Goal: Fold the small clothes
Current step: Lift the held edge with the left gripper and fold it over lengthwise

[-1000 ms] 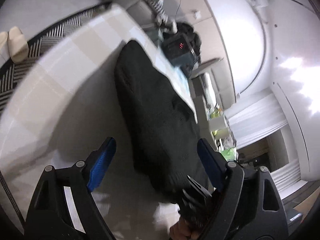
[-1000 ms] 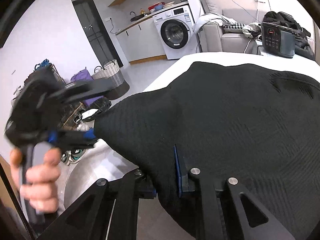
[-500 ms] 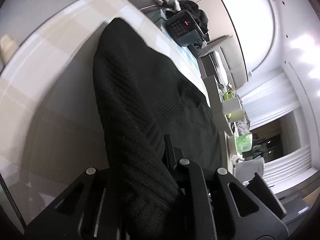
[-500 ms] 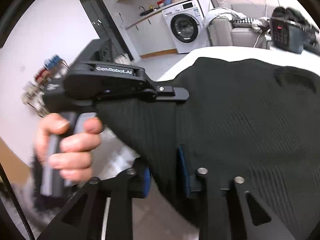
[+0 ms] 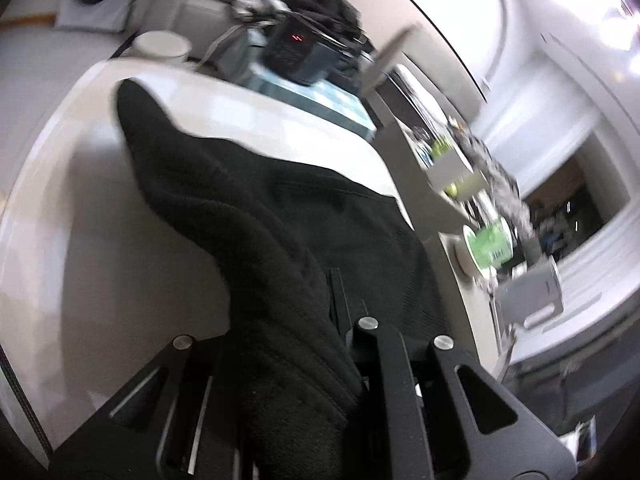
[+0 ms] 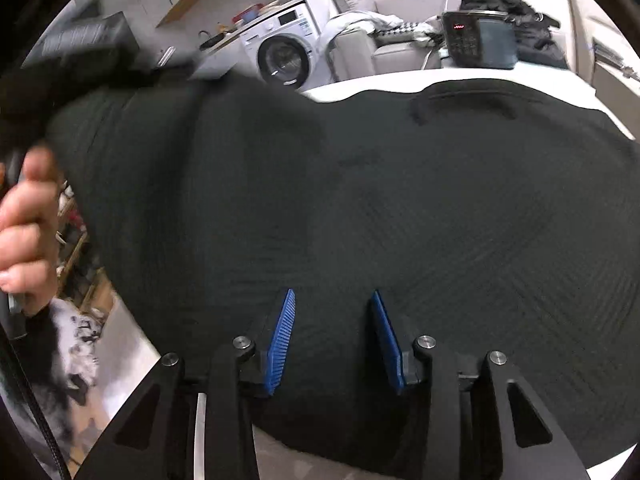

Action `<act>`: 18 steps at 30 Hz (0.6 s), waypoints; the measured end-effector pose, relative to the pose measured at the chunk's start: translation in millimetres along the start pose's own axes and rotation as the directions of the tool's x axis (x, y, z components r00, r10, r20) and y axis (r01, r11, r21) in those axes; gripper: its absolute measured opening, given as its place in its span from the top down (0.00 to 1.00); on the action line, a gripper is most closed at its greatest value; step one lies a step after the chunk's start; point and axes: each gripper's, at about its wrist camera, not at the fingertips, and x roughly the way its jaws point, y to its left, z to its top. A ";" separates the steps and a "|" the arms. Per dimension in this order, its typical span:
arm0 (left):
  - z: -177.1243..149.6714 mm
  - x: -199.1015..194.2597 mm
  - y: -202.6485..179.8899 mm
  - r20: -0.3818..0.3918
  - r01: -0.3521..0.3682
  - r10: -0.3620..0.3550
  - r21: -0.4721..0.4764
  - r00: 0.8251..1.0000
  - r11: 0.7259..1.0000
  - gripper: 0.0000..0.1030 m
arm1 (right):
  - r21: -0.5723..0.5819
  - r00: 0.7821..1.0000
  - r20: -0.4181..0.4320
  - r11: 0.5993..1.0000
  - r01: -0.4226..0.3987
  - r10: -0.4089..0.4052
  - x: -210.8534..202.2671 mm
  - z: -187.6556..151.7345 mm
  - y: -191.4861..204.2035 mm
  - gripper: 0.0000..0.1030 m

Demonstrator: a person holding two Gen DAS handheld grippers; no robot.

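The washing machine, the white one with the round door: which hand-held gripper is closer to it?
Left. The left hand-held gripper, clamped on the black knitted garment, is up near the washing machine; the right hand-held gripper sits farther back.

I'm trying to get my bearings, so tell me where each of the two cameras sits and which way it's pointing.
Left wrist: on the left gripper, looking down its fingers along the black garment clamped in them, across the white table.
Right wrist: on the right gripper, jaws apart over the garment, facing the washing machine; the person's left hand shows.
Shared: garment, table, the dark appliance with red display.
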 end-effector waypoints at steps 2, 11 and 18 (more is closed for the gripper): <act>5.9 9.2 -37.1 -0.012 0.005 -0.004 0.094 1.000 0.996 0.91 | 0.049 0.999 0.029 0.999 -0.023 0.021 -14.5 0.2 -11.5 0.59; -6.2 120.4 -231.4 -0.248 0.236 -0.146 0.388 0.958 0.891 0.88 | 0.238 0.959 0.195 0.959 0.155 -0.204 -123.2 -19.2 -99.7 0.59; -61.2 176.7 -243.6 -0.450 0.331 -0.169 0.309 0.877 0.892 0.64 | 0.386 0.921 0.139 0.876 0.288 -0.364 -174.0 -60.1 -168.1 0.59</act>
